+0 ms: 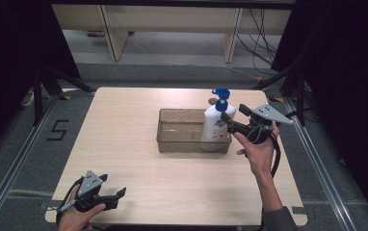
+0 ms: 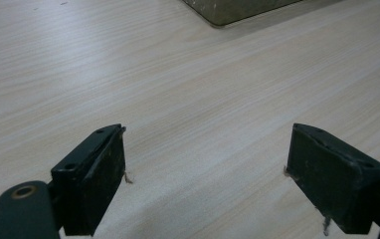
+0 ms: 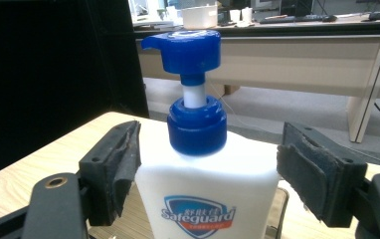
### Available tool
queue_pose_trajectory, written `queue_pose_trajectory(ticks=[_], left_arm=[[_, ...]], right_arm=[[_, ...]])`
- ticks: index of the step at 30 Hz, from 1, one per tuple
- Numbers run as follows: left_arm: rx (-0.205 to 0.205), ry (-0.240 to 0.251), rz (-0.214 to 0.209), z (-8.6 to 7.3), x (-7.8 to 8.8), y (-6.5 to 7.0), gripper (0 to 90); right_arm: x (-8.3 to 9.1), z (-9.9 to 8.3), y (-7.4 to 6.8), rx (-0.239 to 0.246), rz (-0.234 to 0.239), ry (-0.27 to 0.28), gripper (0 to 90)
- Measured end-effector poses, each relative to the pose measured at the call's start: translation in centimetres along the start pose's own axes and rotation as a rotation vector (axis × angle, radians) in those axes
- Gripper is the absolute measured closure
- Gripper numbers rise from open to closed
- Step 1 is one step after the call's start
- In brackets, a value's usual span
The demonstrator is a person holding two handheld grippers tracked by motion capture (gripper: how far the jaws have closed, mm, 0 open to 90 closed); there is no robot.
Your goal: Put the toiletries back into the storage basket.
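**Ana:** Black jaws rise closest to the lens. What does the right gripper point(image 3: 205, 164) do?

**Ben:** Its jaws are spread, one on each side of a white soap bottle point(image 3: 205, 199). From the right gripper view, the left pad seems to touch or nearly touch the bottle's shoulder; the right pad stands clear, with a gap. No grip.

**Ana:** Where is the bottle?

**Ben:** From the high view it stands upright, blue pump point(image 1: 221, 94) on top, in the right end of a clear rectangular tub point(image 1: 172, 139). The tub sits right of centre on a pale wooden table point(image 1: 124, 144).

**Ana:** And the hand?

**Ben:** The right hand point(image 1: 259, 151) holds that gripper level, just right of the tub.

**Ana:** The other side?

**Ben:** The left gripper point(image 1: 112, 192) is at the near left corner, well apart from the tub, jaws wide open over bare wood.
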State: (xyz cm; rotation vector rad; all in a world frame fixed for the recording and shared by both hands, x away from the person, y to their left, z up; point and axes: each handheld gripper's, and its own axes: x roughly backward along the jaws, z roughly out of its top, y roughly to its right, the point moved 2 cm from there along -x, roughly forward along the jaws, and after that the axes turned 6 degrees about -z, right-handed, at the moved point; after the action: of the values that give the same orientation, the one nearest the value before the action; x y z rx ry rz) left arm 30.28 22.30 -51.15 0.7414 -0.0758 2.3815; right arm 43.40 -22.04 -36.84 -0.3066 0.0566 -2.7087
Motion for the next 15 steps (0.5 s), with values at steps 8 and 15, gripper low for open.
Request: queue_pose_trajectory(ticks=[8,15], left_arm=[[-0.008,-0.004,0.000,0.00,0.02,0.03,14.7],[-0.005,-0.008,0.006,-0.03,0.09,0.01,14.7]], right_arm=[[0.27,-0.31,-0.33,0.015,0.012,-0.011,23.8],[0.50,-0.66,-0.67,0.008,0.012,-0.023,23.5]])
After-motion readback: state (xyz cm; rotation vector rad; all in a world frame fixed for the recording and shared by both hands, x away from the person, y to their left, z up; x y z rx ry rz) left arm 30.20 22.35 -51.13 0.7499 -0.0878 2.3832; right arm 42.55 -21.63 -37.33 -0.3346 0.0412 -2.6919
